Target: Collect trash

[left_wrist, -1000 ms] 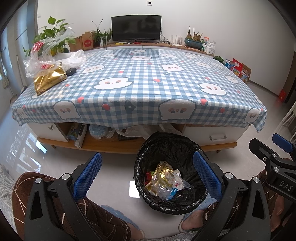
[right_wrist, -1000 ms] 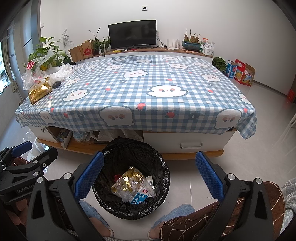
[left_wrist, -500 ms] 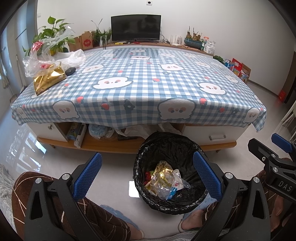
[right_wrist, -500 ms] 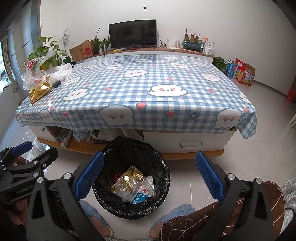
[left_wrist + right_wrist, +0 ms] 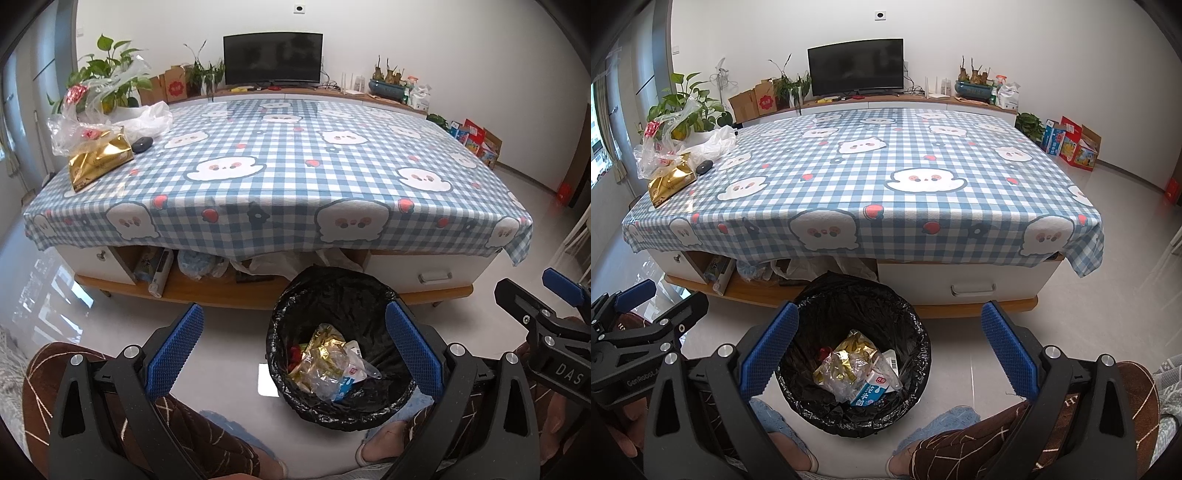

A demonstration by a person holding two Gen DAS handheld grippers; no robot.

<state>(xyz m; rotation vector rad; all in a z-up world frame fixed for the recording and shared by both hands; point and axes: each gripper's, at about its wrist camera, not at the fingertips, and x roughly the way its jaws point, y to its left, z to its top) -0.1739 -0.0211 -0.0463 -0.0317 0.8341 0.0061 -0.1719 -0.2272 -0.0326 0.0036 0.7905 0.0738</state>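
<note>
Right wrist view alone shows us a milk carton (image 5: 870,393) among wrappers in the black-lined round bin (image 5: 919,343). Both claws, left gripper (image 5: 293,347) and right gripper (image 5: 889,345), gape wide and empty above that bin; a crumpled gold foil bag (image 5: 98,159) lies well apart on the checked tablecloth (image 5: 295,173).

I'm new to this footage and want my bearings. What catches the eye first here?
The big table under a blue checked tablecloth fills the middle. In front of it on the floor stands a black-lined trash bin already holding wrappers and a carton. A gold snack bag lies beside crumpled plastic bags at the table's far left corner.
</note>
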